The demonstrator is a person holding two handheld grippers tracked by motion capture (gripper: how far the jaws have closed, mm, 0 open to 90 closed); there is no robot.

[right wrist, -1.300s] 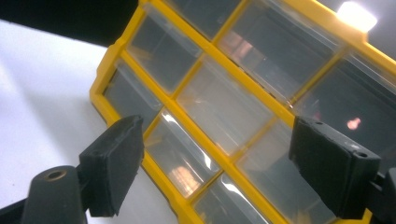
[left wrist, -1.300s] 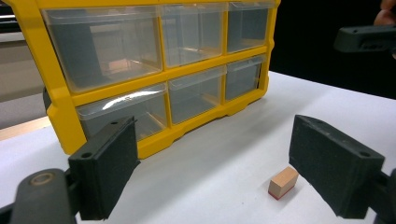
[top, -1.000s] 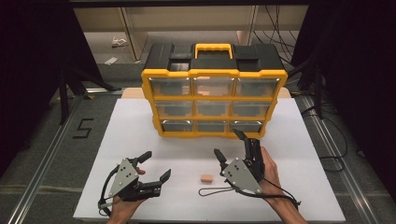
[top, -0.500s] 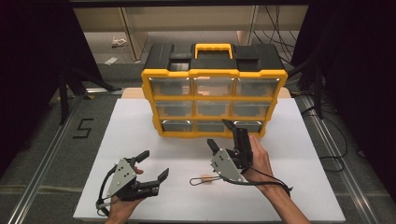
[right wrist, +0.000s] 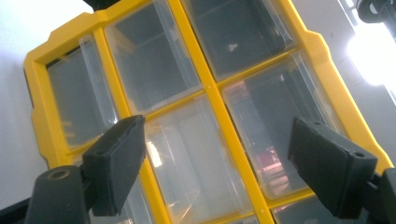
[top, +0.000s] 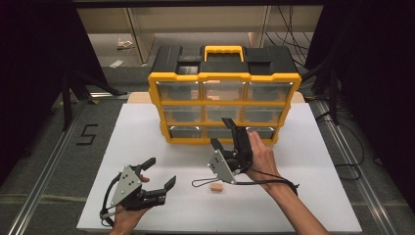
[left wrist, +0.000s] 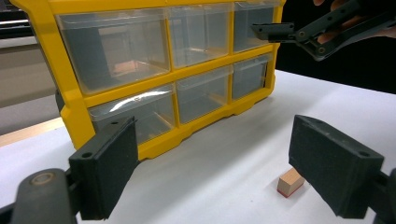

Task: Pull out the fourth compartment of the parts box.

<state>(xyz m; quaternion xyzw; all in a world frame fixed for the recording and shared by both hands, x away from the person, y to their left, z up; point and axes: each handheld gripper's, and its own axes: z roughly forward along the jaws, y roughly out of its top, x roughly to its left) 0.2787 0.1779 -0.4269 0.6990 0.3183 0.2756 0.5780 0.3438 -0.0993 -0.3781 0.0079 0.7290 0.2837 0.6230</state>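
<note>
High view is showing the right gripper [top: 221, 131] hanging just in front of the bottom row of the yellow drawer organizer [top: 224, 78], with its jaws standing wide apart and holding nothing. A small wooden block [top: 216, 188] is lying on the white table [top: 318, 161], near it. The left gripper [top: 161, 172] is resting at the near left, also wide open and empty.
</note>
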